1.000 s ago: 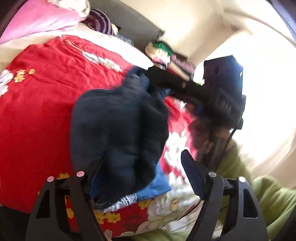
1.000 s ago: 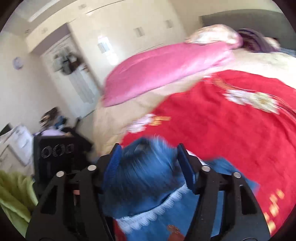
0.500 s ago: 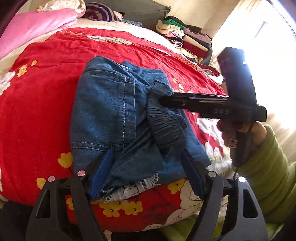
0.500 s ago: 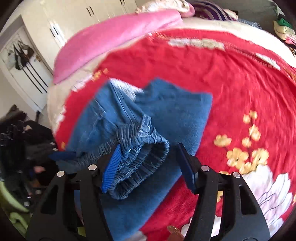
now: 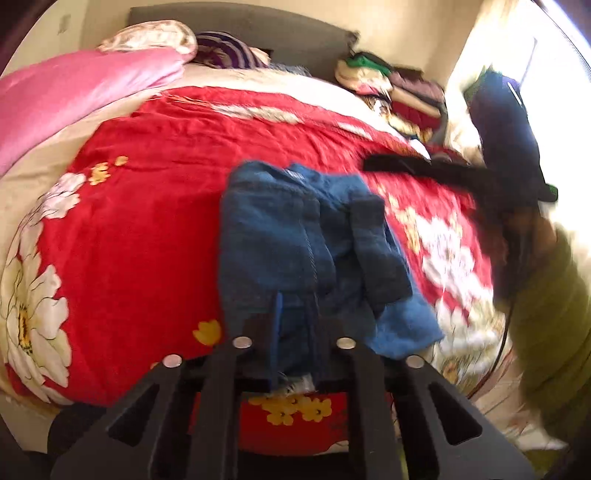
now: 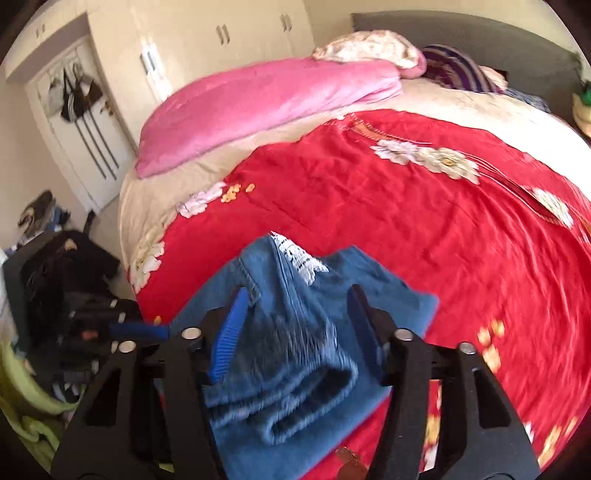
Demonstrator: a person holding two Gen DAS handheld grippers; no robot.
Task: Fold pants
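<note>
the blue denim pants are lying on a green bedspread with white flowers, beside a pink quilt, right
Not quite: the bedspread is red, not green. The right wrist view shows the blue denim pants lying on it, white flowers on the cloth and the pink quilt beside.

Home bedroom. Bed with red floral satin bedspread (image 6: 424, 221), rolled pink quilt (image 6: 266, 107), grey upholstered headboard (image 6: 461, 33). Cream built-in wardrobe doors (image 6: 229, 40), bags hung on white panel door (image 6: 74, 96). Stack of folded clothes (image 5: 402, 88) by bright window.
</note>
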